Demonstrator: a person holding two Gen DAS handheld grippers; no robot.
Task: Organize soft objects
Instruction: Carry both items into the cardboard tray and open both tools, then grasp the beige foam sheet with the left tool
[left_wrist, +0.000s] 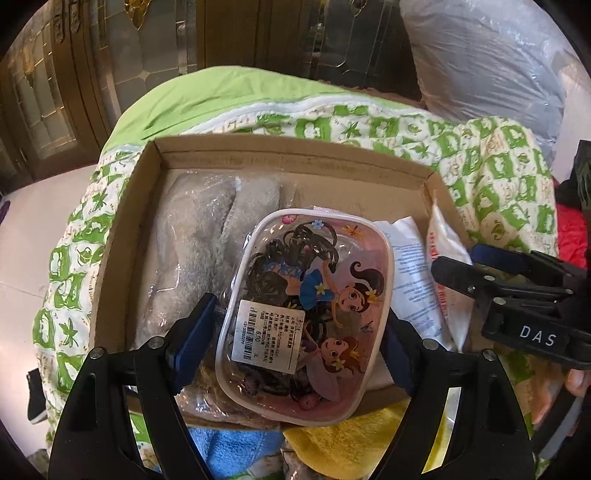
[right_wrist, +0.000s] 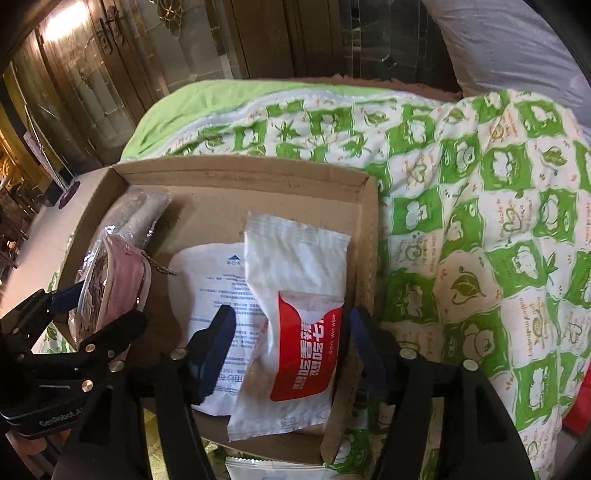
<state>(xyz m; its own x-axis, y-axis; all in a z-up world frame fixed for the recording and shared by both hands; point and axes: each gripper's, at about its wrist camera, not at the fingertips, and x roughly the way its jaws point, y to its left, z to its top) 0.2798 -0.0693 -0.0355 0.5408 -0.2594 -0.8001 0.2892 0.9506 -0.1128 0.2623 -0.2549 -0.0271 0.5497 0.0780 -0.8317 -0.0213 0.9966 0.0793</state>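
An open cardboard box (left_wrist: 295, 155) (right_wrist: 240, 170) rests on a green patterned quilt. My left gripper (left_wrist: 301, 314) (right_wrist: 103, 306) is shut on the sides of a pink cartoon pouch (left_wrist: 306, 295) (right_wrist: 122, 280) full of dark hair ties, tilted over the box's near left part. Under it lies a grey fuzzy item in clear plastic (left_wrist: 192, 251) (right_wrist: 140, 214). My right gripper (right_wrist: 291, 325) (left_wrist: 465, 262) is open. A white and red wet-wipe packet (right_wrist: 295, 295) (left_wrist: 439, 295) lies between its pads on the box floor, with a gap at the left pad. Beside it sits a white printed packet (right_wrist: 221, 291) (left_wrist: 410, 266).
The quilt (right_wrist: 480, 221) spreads right of and behind the box. A blue towel (left_wrist: 229, 450) and a yellow towel (left_wrist: 351, 443) lie just in front of it. Another white packet (right_wrist: 273, 469) pokes out below. A bagged pillow (left_wrist: 480, 55) and wooden cabinet doors (right_wrist: 110, 92) stand behind.
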